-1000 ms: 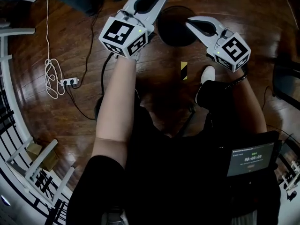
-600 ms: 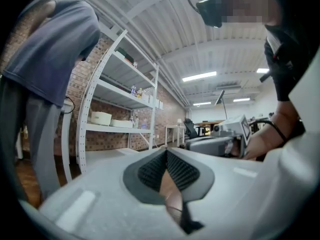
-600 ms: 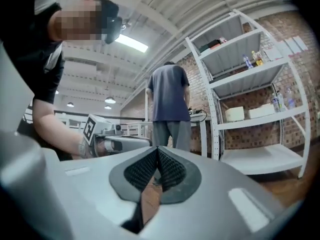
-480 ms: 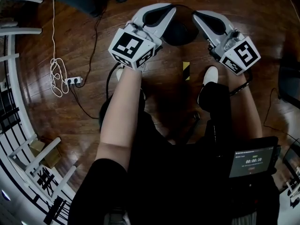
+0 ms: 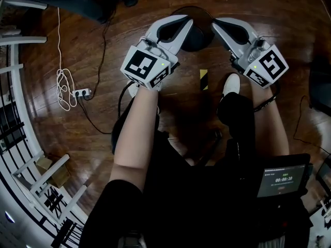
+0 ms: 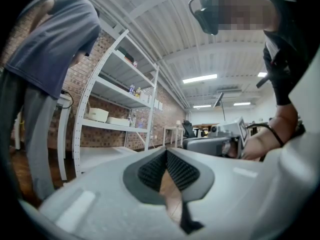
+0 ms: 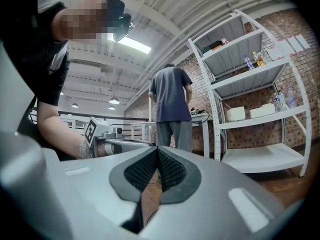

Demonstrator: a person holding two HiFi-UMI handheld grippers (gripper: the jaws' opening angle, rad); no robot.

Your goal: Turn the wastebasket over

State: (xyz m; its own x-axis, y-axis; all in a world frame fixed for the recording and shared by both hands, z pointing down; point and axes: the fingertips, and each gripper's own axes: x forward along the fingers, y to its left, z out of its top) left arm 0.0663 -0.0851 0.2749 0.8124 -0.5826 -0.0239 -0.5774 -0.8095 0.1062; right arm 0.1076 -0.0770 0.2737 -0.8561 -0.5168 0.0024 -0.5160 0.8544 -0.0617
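The round, dark wastebasket (image 5: pixel 199 39) shows between the left tool (image 5: pixel 185 20) and right tool (image 5: pixel 218 22), both closed empty.

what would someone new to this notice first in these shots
Two white grippers meet near the top of the head view: the left gripper and the right gripper, both with fingers closed on nothing. Between their tips sits the dark round wastebasket on the wooden floor. At the left, a coiled white cable lies on that floor.
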